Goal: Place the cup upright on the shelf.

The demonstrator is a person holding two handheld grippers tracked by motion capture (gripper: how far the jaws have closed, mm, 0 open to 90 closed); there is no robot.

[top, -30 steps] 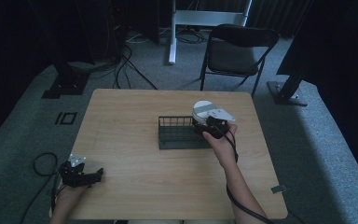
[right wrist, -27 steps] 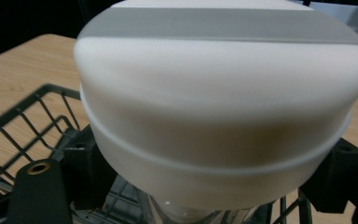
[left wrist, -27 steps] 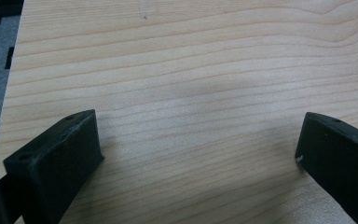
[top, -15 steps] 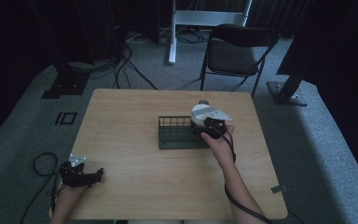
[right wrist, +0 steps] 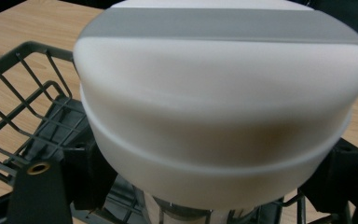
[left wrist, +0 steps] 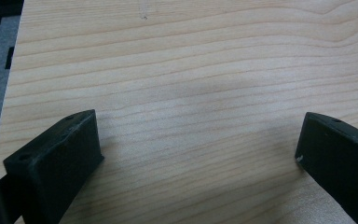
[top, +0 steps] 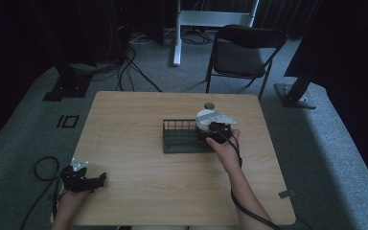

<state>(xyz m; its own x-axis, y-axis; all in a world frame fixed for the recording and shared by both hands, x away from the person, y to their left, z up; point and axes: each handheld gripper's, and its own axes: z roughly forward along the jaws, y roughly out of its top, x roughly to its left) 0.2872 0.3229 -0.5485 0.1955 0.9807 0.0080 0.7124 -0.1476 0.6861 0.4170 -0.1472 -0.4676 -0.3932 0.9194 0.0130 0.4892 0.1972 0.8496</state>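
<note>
A white round lidded container [top: 205, 118] with a grey band across its top hangs over the right end of a black wire basket [top: 179, 137] at the table's middle. My right gripper [top: 209, 129] is shut on it. In the right gripper view the container [right wrist: 219, 107] looms close, a black jaw pressed to each side low down, with the basket [right wrist: 25, 109] below and to the left. At the front left corner of the table my left gripper [top: 90, 181] rests open. Between its jaws, in the left gripper view, my left gripper [left wrist: 196, 144] has bare wood.
The light wooden table [top: 124, 120] is ringed by grey carpet. A small dark round object [top: 210, 105] lies on the table just behind the basket. A folding chair [top: 242, 55] stands beyond the far edge. Cables trail on the floor at the left.
My right gripper has carried the white container a little leftward, over the basket's right end. The left gripper has stayed put.
</note>
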